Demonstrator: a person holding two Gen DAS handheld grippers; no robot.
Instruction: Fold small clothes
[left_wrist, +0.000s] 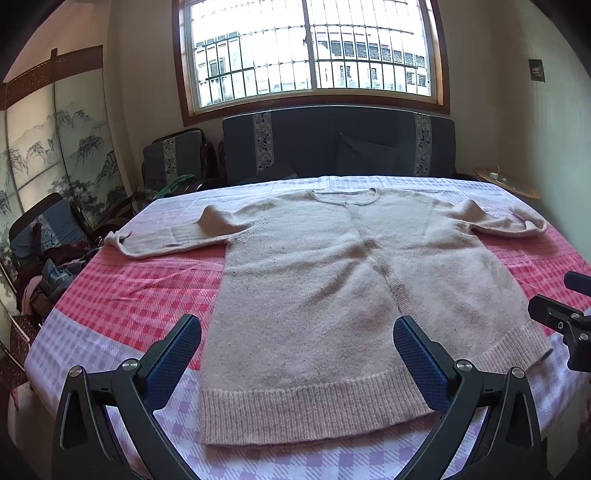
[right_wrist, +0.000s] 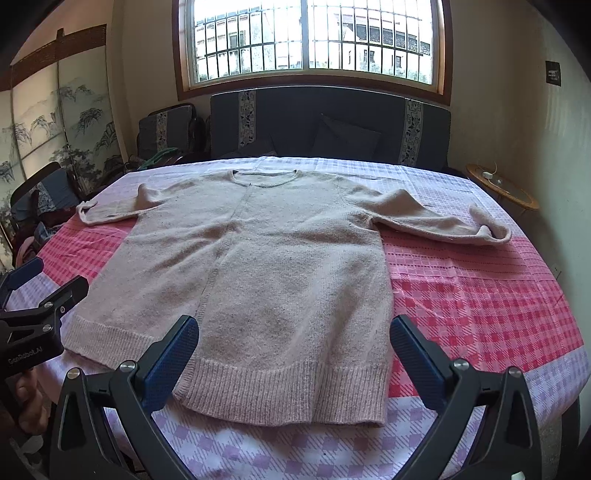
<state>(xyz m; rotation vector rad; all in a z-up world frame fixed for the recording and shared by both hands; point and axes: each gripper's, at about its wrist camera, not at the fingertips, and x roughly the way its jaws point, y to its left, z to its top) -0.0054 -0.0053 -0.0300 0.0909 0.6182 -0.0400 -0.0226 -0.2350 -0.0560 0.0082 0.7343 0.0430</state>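
Note:
A beige knitted sweater (left_wrist: 332, 280) (right_wrist: 258, 258) lies flat on the table, neck toward the window, both sleeves spread sideways, ribbed hem nearest me. My left gripper (left_wrist: 297, 336) hangs above the hem's left half, jaws wide apart, nothing between the blue pads (left_wrist: 173, 358). My right gripper (right_wrist: 291, 336) hovers over the hem's right half, also open and empty, its pads (right_wrist: 417, 358) clear of the knit. Each gripper shows at the edge of the other's view: the right one (left_wrist: 565, 317) and the left one (right_wrist: 33, 295), held by a hand (right_wrist: 29, 402).
The table wears a pink, red and lilac checked cloth (left_wrist: 147, 284) (right_wrist: 480, 295). Behind it stand a dark sofa (left_wrist: 340, 144), chairs with piled clothes (left_wrist: 48, 258) at left, a painted folding screen (left_wrist: 55, 147), and a small round wooden table (right_wrist: 502, 186) at right.

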